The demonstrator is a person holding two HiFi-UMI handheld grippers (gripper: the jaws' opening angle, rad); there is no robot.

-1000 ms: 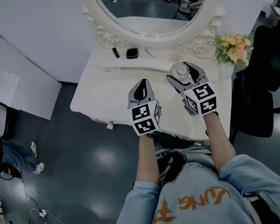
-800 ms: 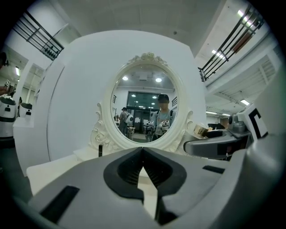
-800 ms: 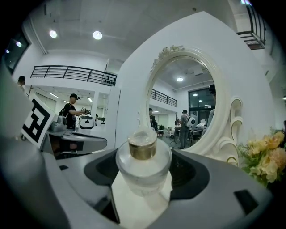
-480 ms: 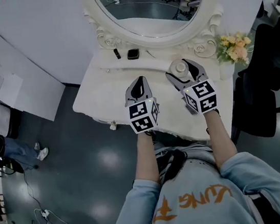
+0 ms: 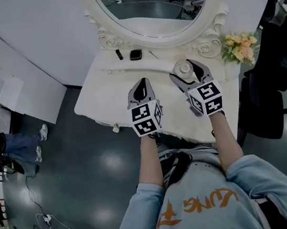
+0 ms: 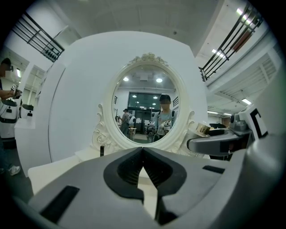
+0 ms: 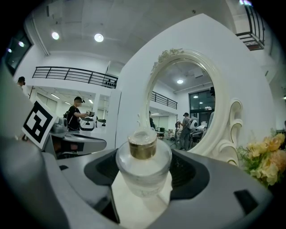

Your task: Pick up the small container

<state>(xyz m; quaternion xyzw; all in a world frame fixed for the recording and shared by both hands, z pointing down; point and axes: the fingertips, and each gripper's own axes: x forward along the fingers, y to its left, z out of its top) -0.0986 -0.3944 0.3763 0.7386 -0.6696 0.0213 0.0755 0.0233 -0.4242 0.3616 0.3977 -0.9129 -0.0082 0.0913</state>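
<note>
Looking down from the head view, both grippers are seen held out over the white vanity table [image 5: 109,92], side by side and apart. On the right, the right gripper [image 5: 185,67] is closed around the small container [image 7: 143,166], a round frosted-glass bottle with a gold collar. Its jaws are pressed against the bottle's two sides, so the container is held upright between them. Whether the bottle's base is touching the tabletop or is just clear of it cannot quite be judged (the jaws cover it from above).

Over to the left, the left gripper [image 5: 140,85] is closed tight, its tips brought together to a point with nothing caught between them. It is held above the table's front part, just beside its partner.

Behind both, the oval mirror [image 5: 155,1] in its carved white frame is stood at the back of the table, and the grippers are reflected near its top. A small black square item [image 5: 135,54] and a slim dark stick [image 5: 119,54] are laid at the foot of the frame, well apart from the container. A bunch of yellow flowers [image 5: 239,48] is placed at the table's right end, near the right gripper.
</note>
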